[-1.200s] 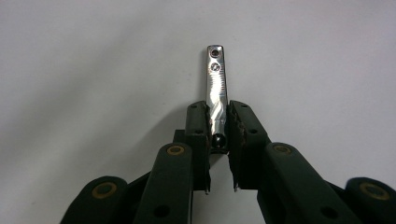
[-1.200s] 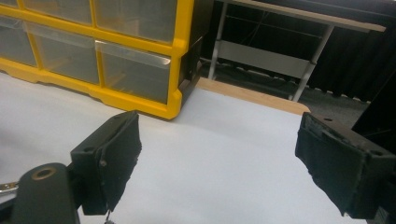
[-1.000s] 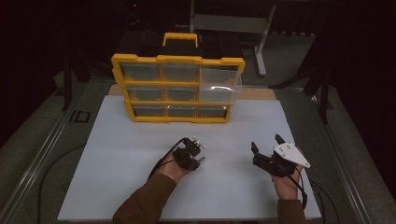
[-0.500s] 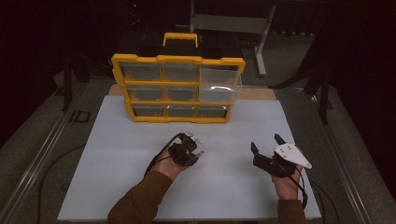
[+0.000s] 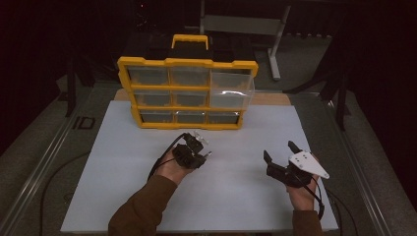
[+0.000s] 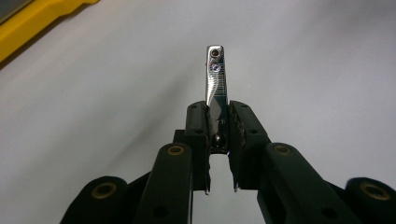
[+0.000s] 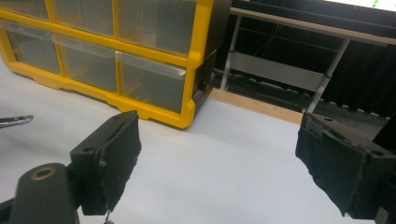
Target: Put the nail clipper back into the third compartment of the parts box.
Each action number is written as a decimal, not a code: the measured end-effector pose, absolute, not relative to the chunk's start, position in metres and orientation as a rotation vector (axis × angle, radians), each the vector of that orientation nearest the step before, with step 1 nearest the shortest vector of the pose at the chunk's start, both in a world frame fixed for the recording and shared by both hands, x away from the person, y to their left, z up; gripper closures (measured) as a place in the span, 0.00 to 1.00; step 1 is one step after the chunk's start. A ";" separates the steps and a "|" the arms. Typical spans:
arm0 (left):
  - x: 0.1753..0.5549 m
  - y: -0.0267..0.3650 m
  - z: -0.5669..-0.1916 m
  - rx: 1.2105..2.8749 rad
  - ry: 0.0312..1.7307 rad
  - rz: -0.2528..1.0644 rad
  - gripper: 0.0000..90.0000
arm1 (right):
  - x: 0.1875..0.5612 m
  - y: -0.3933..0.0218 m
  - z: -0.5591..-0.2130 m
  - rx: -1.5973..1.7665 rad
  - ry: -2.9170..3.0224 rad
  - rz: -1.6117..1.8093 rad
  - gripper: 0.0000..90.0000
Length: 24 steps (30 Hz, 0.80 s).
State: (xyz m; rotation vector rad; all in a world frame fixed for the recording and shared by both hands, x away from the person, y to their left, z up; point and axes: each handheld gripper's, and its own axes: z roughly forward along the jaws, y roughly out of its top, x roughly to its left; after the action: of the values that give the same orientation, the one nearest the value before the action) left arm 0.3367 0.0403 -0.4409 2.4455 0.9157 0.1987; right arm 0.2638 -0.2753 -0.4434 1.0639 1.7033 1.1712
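Right gripper (image 5: 279,154): nearest the person, at the right of the white mat; jaws spread wide, nothing between them, resting low over the mat.
Right hand (image 5: 301,189): wraps the gripper body beneath its grey three-cornered plate.
Left gripper (image 6: 218,122): ahead of the left hand, nearer the mat's middle; jaws pressed onto a nail clipper, one pad on each flat side.
Nail clipper (image 6: 216,80): slim chromed metal piece with a ridged lever and a rivet near its far end; it stands out beyond the jaw tips, lifted clear of the mat. In the high view it appears as a small bright object at the gripper's tip (image 5: 198,140), just short of the organiser's lowest drawer row.
White mat (image 5: 118,162): covers the table's working area; bare around both grippers.
Drawer organiser (image 5: 187,63): yellow-framed case with a carry handle and three rows of clear drawers, standing upright at the mat's far edge.
Upper right drawer (image 5: 231,89): large, drawn out toward the person; contents cannot be told.
Progress: pick-up appears complete, the clipper being gripped and airborne. Remaining, by judgement: carrying it to the open drawer, releasing it, and pushing the drawer shut, perhaps with the free right gripper.
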 end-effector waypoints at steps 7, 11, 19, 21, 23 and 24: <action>0.339 0.045 -0.434 2.430 0.908 0.207 0.89 | 0.264 -0.275 -0.443 1.065 1.695 1.176 0.15; 0.341 0.049 -0.428 2.416 0.905 0.209 0.89 | 0.262 -0.277 -0.443 1.071 1.691 1.178 0.15; 0.344 0.053 -0.418 2.389 0.897 0.218 0.89 | 0.260 -0.279 -0.441 1.071 1.678 1.183 0.14; 0.344 0.054 -0.416 2.389 0.892 0.222 0.89 | 0.259 -0.280 -0.442 1.073 1.680 1.177 0.14; 0.344 0.055 -0.414 2.388 0.883 0.227 0.89 | 0.259 -0.280 -0.441 1.074 1.678 1.182 0.14; 0.344 0.056 -0.413 2.379 0.888 0.221 0.89 | 0.258 -0.280 -0.441 1.075 1.679 1.182 0.13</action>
State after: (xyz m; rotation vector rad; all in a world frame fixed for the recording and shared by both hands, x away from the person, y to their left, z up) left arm 0.3441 0.0560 -0.4129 2.3787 0.8885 0.2209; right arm 0.2585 -0.2804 -0.4412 1.0747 1.6787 1.1822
